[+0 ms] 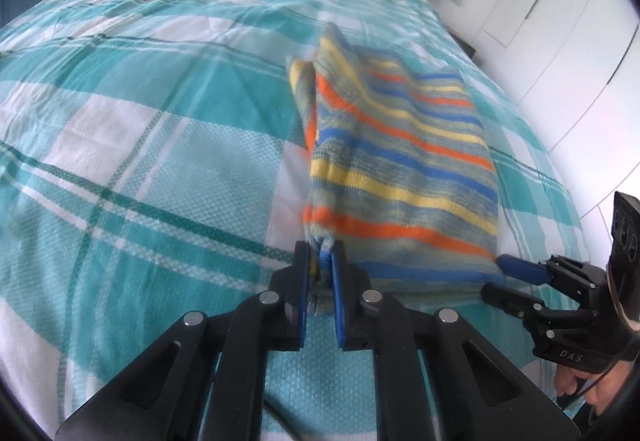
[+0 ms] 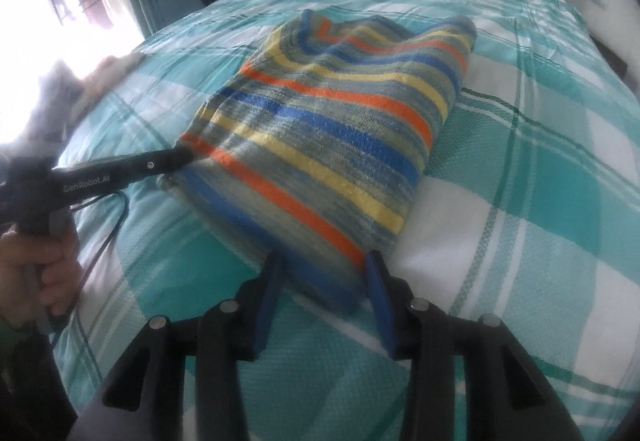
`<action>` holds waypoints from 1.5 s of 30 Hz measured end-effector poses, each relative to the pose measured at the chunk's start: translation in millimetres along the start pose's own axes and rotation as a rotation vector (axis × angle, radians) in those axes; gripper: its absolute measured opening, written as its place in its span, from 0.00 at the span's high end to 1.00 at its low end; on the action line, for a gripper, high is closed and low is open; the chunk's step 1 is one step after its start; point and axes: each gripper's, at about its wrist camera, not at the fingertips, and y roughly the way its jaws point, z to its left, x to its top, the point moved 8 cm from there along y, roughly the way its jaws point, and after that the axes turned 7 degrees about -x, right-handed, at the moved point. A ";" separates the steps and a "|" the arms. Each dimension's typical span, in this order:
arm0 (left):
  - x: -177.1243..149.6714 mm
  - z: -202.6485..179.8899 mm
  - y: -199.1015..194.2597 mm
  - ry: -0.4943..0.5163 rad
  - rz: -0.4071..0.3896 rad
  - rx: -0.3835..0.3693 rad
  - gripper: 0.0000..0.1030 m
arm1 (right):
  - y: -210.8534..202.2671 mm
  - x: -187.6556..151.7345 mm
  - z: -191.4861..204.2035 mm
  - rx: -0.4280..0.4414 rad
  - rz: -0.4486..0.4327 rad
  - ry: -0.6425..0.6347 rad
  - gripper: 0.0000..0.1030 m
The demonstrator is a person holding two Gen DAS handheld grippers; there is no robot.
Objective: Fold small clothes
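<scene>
Carefully now, with left gripper (image 1: 320, 261) clenched on the near corner of the striped garment (image 2: 332, 133) lying on the bed (image 2: 520, 241) and right gripper (image 2: 326, 277) spread wide astride its edge, pinch before lifting evenly.

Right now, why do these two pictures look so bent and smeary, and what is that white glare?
Both views: a fisheye lens curves the bed and darkens the corners. Left wrist view: motion blur smears the striped sweater near the fingers. Right wrist view: the window at far left is blown out to white, and the sweater's near edge is blurred.
</scene>
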 end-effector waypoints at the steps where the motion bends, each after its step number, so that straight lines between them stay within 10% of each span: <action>1: -0.9 0.7 -6.4 -0.013 -0.001 0.003 0.83 | -7.0 -2.9 0.3 -0.025 0.000 0.009 0.52; 5: -4.0 -0.9 -38.9 -0.009 -0.041 0.012 0.34 | -39.8 -15.7 -0.5 -0.174 -0.059 -0.006 0.34; 11: -8.1 -12.4 -73.5 0.067 -0.056 0.037 0.21 | -71.5 -30.3 -5.8 -0.350 -0.098 -0.028 0.28; 29: -48.5 -32.6 -18.6 0.098 0.024 0.096 0.15 | -72.6 -66.7 -26.1 -0.494 -0.105 0.075 0.20; 45: -68.0 -34.9 1.0 0.213 0.012 0.266 0.00 | -40.5 -93.2 -51.5 -0.392 -0.123 0.264 0.01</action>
